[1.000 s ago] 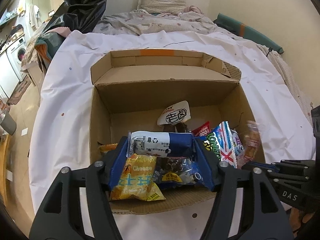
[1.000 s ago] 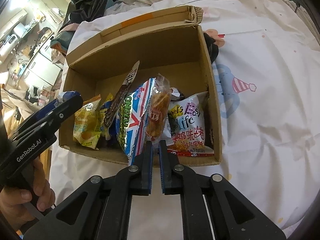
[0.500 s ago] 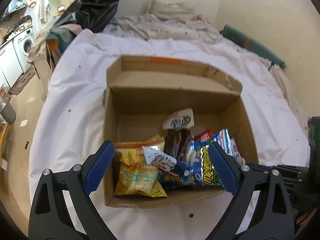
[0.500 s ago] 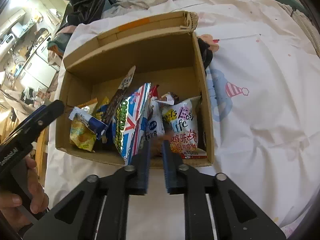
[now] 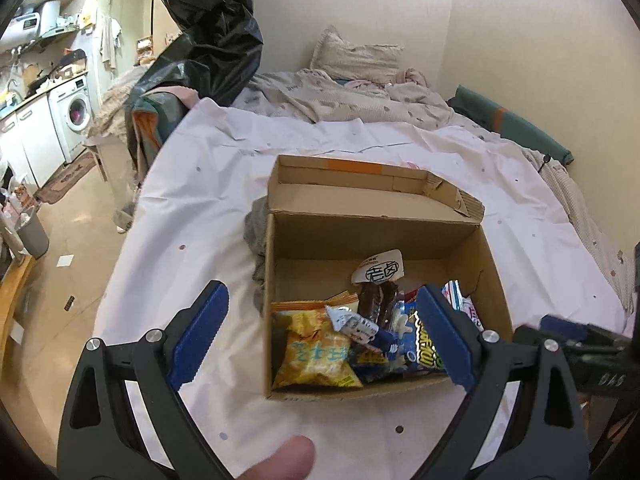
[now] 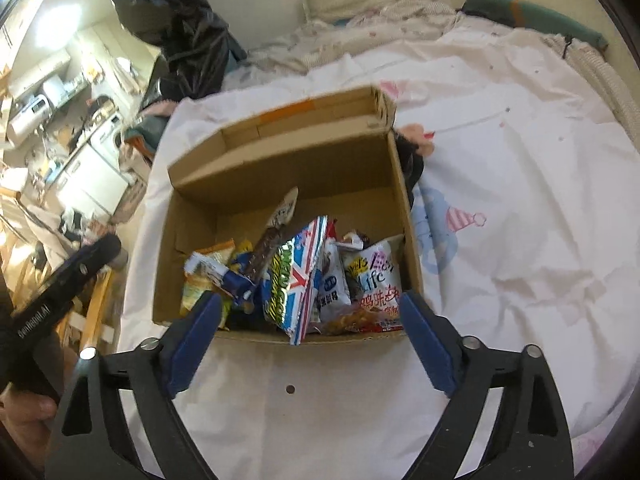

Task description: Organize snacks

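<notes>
An open cardboard box (image 5: 376, 236) (image 6: 280, 172) stands on the white sheet and holds several snack packs along its near side. Among them are a yellow chip bag (image 5: 316, 356), a blue pack with a white label (image 5: 360, 328), a Union Jack bag (image 6: 296, 276) and a white Easy Life bag (image 6: 376, 280). My left gripper (image 5: 324, 340) is open and empty, held above the box's near left part. My right gripper (image 6: 308, 336) is open and empty, just in front of the box's near wall. A small orange snack pack (image 6: 348, 320) lies at the near edge inside.
The box sits on a bed covered by a white sheet (image 5: 200, 208) with rumpled bedding and a pillow (image 5: 356, 60) behind. A black bag (image 5: 208, 32) hangs at the back left. The floor and a washing machine (image 5: 76, 116) lie left of the bed edge.
My left gripper opened, dropped the blue pack into the box and pulled back. My right gripper opened and let the orange snack fall in at the near edge, then drew back too.
</notes>
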`<state>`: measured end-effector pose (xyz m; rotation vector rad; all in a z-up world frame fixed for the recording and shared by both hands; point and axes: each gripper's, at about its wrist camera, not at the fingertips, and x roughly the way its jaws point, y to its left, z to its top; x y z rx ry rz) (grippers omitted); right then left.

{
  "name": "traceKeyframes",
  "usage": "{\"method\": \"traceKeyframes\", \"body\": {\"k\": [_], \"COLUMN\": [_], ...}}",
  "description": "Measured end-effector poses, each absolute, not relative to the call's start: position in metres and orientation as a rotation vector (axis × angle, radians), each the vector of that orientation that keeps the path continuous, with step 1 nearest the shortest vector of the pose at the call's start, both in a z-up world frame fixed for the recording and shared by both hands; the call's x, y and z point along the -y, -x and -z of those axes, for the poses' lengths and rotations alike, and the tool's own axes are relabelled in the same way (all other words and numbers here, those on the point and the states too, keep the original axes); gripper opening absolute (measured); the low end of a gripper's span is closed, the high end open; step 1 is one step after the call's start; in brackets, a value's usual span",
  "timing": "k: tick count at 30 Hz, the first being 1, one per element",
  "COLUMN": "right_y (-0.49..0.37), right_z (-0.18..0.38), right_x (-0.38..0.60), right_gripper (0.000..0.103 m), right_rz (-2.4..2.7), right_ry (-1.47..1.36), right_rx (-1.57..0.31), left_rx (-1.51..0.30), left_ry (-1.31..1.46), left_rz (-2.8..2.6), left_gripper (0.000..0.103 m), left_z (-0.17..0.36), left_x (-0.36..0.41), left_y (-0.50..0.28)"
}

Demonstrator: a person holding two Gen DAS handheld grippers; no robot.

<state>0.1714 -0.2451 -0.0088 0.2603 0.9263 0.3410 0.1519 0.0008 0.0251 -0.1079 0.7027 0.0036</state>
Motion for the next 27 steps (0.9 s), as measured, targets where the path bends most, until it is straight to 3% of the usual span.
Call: {"method": "traceKeyframes", "body": {"k": [8, 12, 27], "right_y": [-0.138, -0.124, -0.082], "right_z": [-0.017, -0.016, -0.003], "right_x": [0.244, 0.241, 0.222], "right_gripper": [0.096, 0.101, 0.103], "right_rz": [-0.302, -0.304, -0.208], "right_ry": [-0.230, -0.231, -0.135], "right_rx": [-0.782, -0.773, -0.715], "left_rx": [-0.687, -0.695, -0.686], "left_ry": [0.090, 0.070, 0.082], "left_rz": [-0.006, -0.028, -0.049], "left_gripper": [0.093, 0.103, 0.103], "left_z": [-0.033, -0.033, -0.020], "left_x": [-0.008, -0.014, -0.022], "left_y": [-0.120, -0.102, -0.054]}}
